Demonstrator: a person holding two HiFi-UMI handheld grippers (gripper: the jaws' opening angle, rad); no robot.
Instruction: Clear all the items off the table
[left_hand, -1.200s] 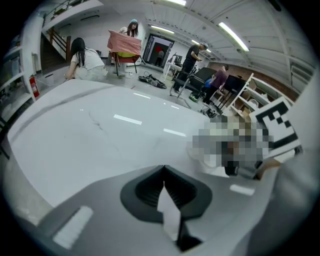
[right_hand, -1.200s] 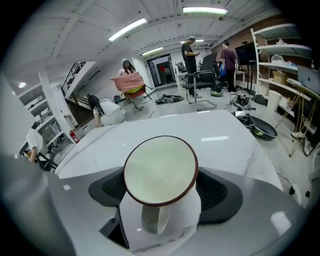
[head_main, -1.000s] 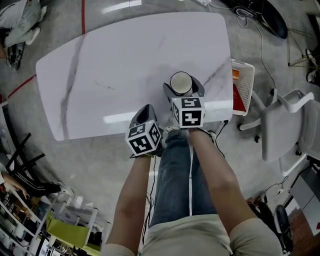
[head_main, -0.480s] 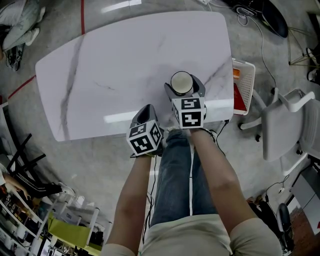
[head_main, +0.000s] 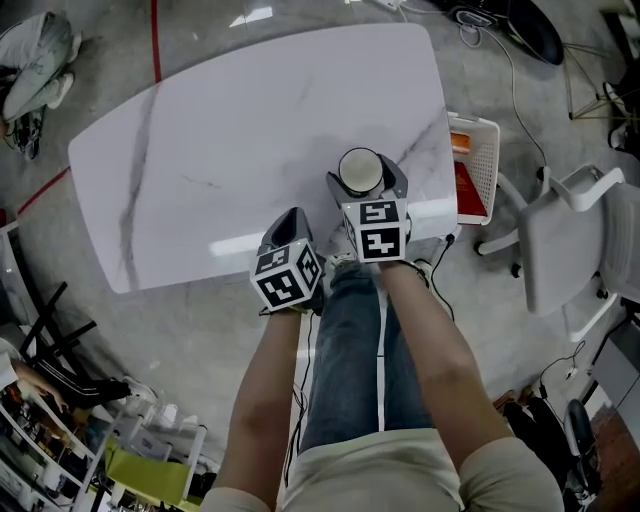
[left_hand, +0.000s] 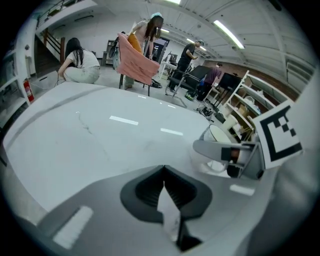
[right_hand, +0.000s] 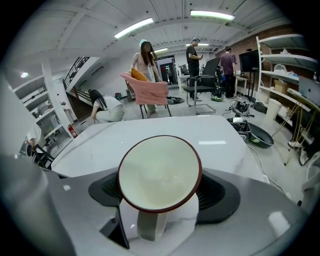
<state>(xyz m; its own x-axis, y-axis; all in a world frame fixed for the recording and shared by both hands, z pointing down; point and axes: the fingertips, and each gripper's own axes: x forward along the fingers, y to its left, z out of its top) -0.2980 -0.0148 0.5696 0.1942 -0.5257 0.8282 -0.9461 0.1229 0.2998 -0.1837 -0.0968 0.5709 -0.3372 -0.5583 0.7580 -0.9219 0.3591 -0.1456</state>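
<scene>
Right gripper (head_main: 366, 186): jaws clamped on a cream mug (right_hand: 159, 172) with a dark red rim, handle toward the camera. The mug is over the near right part of the white marble tabletop (head_main: 230, 140). Left gripper (left_hand: 164, 190): jaws together, nothing between them, at the tabletop's near edge.

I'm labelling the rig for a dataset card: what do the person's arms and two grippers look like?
The left gripper and right gripper have grey moulded jaws with dark ribbed pads, and each carries a white cube printed with black square markers. The forearms are bare; no sleeves show.
</scene>
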